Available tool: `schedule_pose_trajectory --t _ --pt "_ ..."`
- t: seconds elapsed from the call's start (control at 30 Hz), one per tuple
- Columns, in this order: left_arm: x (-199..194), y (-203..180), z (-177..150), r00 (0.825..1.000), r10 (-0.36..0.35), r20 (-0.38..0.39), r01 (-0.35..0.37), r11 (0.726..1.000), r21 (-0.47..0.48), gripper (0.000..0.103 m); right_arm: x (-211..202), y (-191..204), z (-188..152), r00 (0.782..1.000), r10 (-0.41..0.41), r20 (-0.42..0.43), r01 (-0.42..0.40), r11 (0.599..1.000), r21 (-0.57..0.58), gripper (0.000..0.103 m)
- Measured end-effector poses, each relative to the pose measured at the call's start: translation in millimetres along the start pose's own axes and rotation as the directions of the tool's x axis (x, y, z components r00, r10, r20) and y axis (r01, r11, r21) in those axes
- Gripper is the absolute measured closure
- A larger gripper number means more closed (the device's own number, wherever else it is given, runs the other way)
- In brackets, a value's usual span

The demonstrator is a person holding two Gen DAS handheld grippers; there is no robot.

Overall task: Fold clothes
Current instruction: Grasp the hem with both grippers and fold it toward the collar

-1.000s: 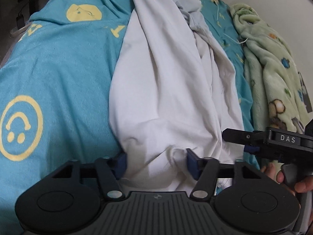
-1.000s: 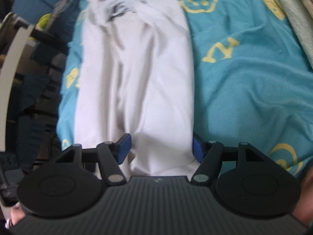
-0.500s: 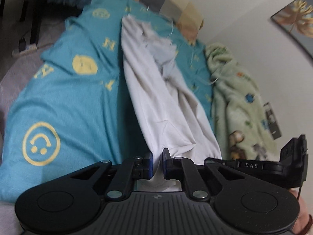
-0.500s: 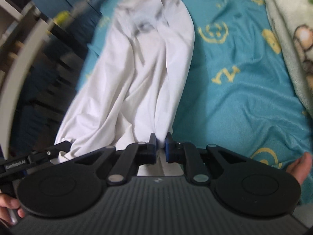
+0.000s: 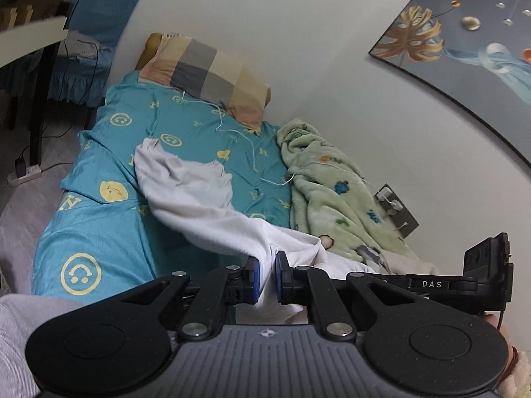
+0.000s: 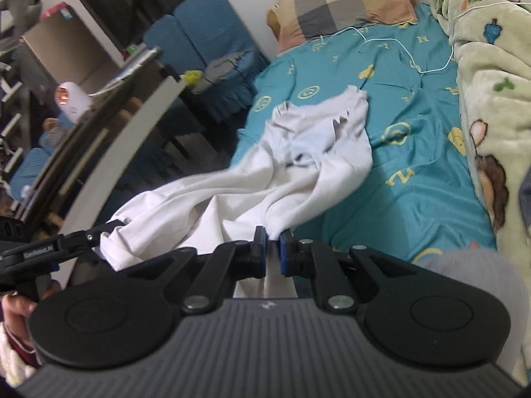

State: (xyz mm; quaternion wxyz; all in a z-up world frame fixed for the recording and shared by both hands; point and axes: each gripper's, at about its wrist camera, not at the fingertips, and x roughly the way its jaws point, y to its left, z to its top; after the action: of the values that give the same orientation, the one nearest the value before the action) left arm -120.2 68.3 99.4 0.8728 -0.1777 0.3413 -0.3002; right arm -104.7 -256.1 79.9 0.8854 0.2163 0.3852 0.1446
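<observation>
**White garment held at its near edge by both grippers**

Nearest: left gripper point(image 5: 266, 277) pinched tight on a bunched corner of the white cotton garment point(image 5: 205, 212). Right gripper point(image 6: 272, 252) likewise clamped on cloth, at another point of the same near edge. Near end lifted off the bed.

From both claws the garment runs straight away, long axis near-to-far. Its far end, crumpled, rests on the teal bedsheet with yellow smiley faces point(image 5: 99, 219). Neither hand is clearly nearer to that far end.

Right of it: green fleece blanket point(image 5: 332, 192). Farthest: checked pillow point(image 5: 205, 76).

Judgement: any fold turns on carrying the held edge along that axis.
</observation>
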Motion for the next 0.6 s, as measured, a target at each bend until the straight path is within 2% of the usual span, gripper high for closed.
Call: schedule_pose_trajectory --t 0.1,0.27,0.43,0.6 --pt "7.4 -0.7 2.5 1.000 0.022 0.018 -0.022 1.000 0.004 0.093 1.8 -1.4 0.5 1.000 0.002 0.010 -0.002 1.000 0.004 0.092" --pt "59.7 16.6 36.5 0.995 0.080 0.052 -0.081 0.997 0.009 0.093 43.5 -16.1 40.7 0.999 -0.012 0.044 0.011 0.999 0.036 0.092" --pt "146.4 58.4 79.6 0.988 0.132 0.075 -0.130 0.991 -0.022 0.092 105.8 -37.9 87.3 0.997 -0.047 0.062 0.044 0.998 0.055 0.092" --pt "241.1 105.4 110.8 0.982 0.181 0.056 -0.180 0.983 -0.031 0.092 185.5 -71.1 130.8 0.994 -0.095 0.052 0.091 0.994 0.068 0.092"
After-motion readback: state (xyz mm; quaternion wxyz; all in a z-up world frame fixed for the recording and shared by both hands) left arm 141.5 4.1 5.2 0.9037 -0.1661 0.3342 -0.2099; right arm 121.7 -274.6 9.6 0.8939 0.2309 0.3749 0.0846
